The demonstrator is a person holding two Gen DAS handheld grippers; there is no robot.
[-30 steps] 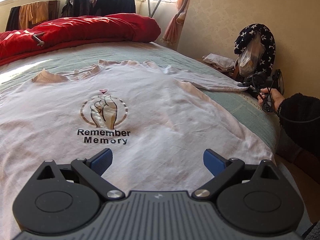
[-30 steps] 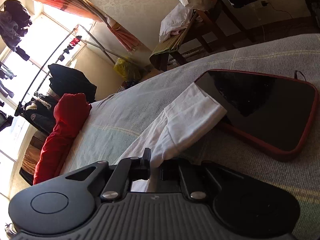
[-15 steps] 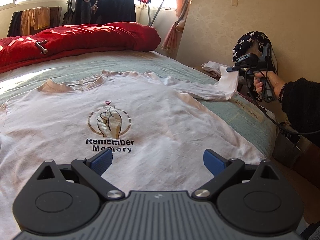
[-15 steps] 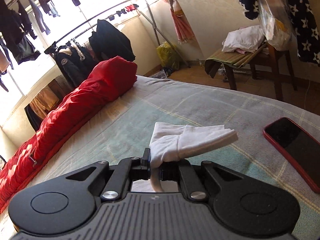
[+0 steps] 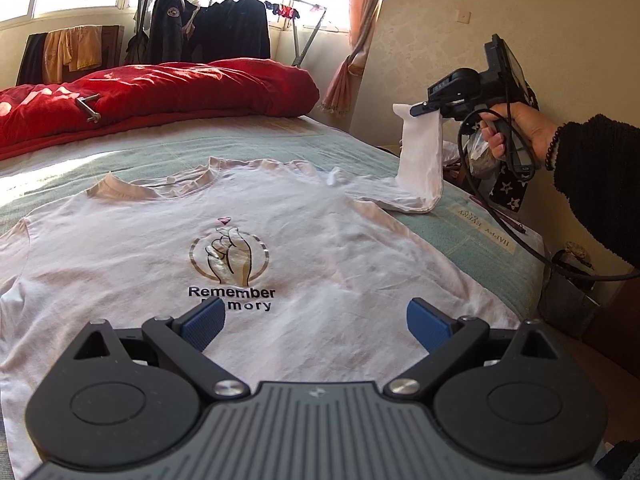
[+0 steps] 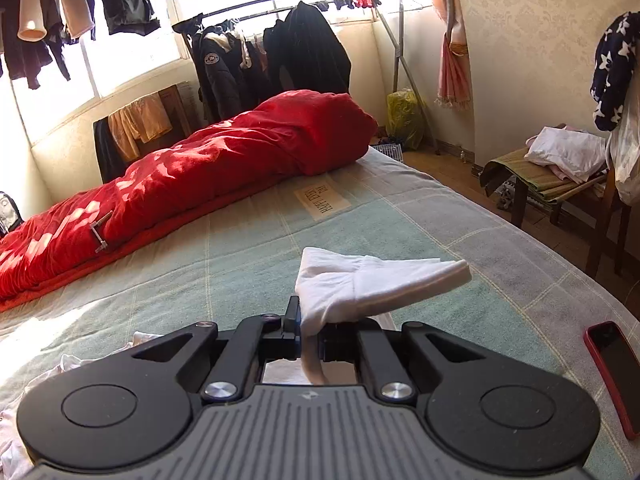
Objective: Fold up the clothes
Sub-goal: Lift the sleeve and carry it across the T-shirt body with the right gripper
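Fingers (image 6: 292, 316) of the right gripper (image 6: 310, 334) are clamped on the cuff of a white sleeve (image 6: 372, 280); the pads themselves are hidden under the bunched cloth. From the left wrist view, the right gripper (image 5: 418, 110) is raised beside the bed (image 5: 472, 232), gripped by a hand (image 5: 516, 128) in a dark sleeve, and the white sleeve (image 5: 422, 160) hangs from it in a vertical strip. The left gripper (image 5: 314, 320) hovers with its blue fingers (image 5: 202, 322) wide apart, holding nothing, partly covering the printed lettering on the white T-shirt (image 5: 320, 240) spread flat on the bed. The shirt's left side and hem are cut off by the frame. A red phone (image 6: 614, 372) lies half out of view. Compared with a second ago, the sleeve has been lifted off the bed and the phone it overlapped, and the right gripper has risen and rolled upright.
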